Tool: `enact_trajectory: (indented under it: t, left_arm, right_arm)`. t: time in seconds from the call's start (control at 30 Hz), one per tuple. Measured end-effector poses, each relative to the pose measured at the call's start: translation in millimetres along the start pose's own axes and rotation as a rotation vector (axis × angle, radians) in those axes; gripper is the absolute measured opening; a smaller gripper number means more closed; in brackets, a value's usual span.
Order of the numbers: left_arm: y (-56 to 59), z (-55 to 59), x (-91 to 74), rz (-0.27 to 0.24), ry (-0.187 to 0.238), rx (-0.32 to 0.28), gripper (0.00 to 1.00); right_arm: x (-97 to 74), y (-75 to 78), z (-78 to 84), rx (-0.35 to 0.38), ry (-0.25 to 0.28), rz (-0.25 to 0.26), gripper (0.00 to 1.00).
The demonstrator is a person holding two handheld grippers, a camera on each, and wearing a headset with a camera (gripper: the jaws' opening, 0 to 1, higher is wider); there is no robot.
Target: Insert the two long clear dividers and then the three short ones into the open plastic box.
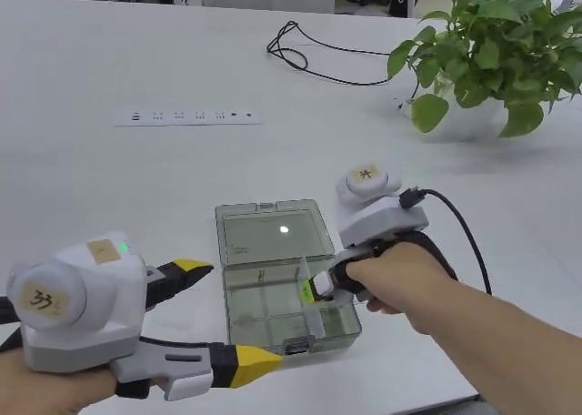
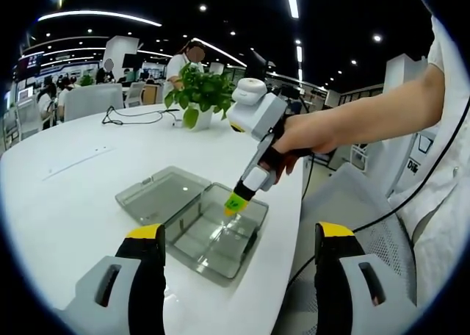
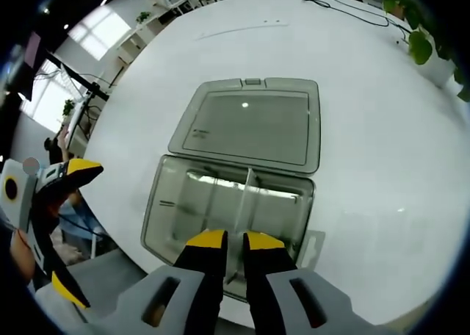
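A white table [image 1: 109, 187] carried the open plastic box [image 1: 238, 317] near its front edge, long axis left to right, its lid [image 1: 273, 233] lying flat on the far side. The left gripper [image 1: 227, 313] hovered at the box's near left, jaws wide apart. The right gripper [image 3: 235, 241] was clamped on a clear divider [image 3: 247, 199] that stood on edge just right of the tray's middle, running near to far.

1 box [image 1: 227, 297], 2 dividers [image 3: 220, 182] [image 3: 244, 210], 2 tools [image 1: 238, 315] [image 1: 311, 290], 1 plant [image 1: 491, 51], 1 cable [image 1: 300, 55].
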State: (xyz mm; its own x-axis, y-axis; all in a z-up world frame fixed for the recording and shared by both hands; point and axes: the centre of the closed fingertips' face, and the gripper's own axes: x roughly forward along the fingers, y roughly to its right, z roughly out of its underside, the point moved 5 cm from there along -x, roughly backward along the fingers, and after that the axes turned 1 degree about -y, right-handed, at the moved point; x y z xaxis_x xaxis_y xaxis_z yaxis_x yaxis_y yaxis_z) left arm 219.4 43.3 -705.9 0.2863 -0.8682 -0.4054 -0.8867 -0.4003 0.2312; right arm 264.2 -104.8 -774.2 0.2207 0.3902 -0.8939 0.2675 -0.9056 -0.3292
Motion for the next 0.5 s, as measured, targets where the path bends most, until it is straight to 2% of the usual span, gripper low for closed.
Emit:
enact_trajectory:
  t: [0.5]
  left_arm:
    - [-0.5,-0.4,-3.6,-0.019,0.002,-0.004,0.85]
  right_arm:
    - [4.0,2.6,2.5,0.013,0.032,-0.042,0.11]
